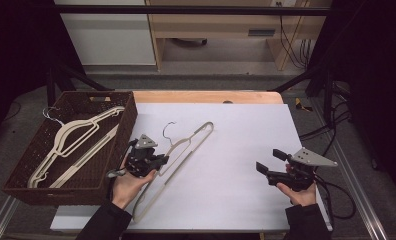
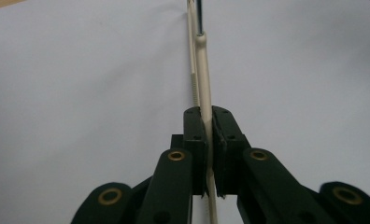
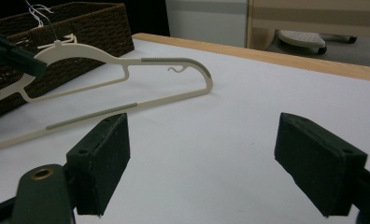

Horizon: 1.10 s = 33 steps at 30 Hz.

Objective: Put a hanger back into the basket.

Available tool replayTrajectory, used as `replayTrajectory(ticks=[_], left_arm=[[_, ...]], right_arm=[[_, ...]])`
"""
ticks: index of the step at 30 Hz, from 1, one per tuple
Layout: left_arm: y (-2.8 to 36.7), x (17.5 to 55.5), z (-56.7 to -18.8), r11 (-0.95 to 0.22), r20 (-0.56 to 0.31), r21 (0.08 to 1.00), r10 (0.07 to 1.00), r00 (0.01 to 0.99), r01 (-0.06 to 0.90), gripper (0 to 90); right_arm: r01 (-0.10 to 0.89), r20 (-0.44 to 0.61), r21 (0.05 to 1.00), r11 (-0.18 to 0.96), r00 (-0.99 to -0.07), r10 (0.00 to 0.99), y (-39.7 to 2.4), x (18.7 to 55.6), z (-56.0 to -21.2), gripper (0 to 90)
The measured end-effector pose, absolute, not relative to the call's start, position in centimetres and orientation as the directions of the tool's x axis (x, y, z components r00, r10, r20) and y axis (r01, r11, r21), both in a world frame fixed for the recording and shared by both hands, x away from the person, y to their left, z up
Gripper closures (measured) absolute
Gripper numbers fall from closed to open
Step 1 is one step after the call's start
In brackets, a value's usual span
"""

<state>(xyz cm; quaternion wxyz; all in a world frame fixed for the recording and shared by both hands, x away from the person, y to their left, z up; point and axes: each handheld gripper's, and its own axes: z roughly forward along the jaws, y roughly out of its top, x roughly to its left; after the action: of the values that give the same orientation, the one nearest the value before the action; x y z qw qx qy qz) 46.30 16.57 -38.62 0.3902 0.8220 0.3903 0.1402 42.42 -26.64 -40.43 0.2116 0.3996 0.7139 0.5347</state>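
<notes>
Left gripper [image 1: 158,161] fingers clamped on the cream hanger's [image 1: 186,145] arm, hanger tilted with its far end on the white counter [image 1: 236,150], right gripper [image 1: 267,165] fingers held wide apart, nothing between them, hanger well beyond them, wicker basket [image 1: 128,117] of hangers farther off.

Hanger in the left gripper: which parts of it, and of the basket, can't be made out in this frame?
- Hanger: in the left gripper view the left gripper covers part of its bar, and the top edge cuts off the far end.
- Its wire hook: thin and faint in the high view.
- Hangers in the basket: overlapping, so the count is unclear.
- Basket in the right gripper view: cut by the left edge.
</notes>
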Motion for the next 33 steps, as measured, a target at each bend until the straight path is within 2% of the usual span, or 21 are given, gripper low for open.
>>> replayTrajectory(ticks=[9, 14, 22, 33], left_arm=[[18.0, 44.8, -34.7, -0.36, -0.109, 0.814, 0.675, 0.73, 0.455, 86.5], [19.6, 44.2, -31.3, -0.376, -0.051, 0.845, 0.652, 0.756, 0.381, 86.5], [23.0, 44.2, -27.0, -0.383, 0.015, 0.871, 0.645, 0.764, 0.307, 86.4], [28.4, 44.8, -23.1, -0.374, 0.072, 0.889, 0.684, 0.726, 0.265, 86.4]], right_arm=[[0.338, 0.125, 0.936, 0.1, -0.582, 0.804, -26.8, 42.3, -40.3, 15.2], [0.333, 0.118, 0.938, 0.095, -0.566, 0.816, -27.0, 42.2, -40.2, 10.0], [0.335, 0.114, 0.937, 0.097, -0.558, 0.822, -27.0, 42.2, -40.2, 7.2], [0.332, 0.115, 0.939, 0.089, -0.548, 0.828, -26.9, 42.2, -40.2, 4.6]])
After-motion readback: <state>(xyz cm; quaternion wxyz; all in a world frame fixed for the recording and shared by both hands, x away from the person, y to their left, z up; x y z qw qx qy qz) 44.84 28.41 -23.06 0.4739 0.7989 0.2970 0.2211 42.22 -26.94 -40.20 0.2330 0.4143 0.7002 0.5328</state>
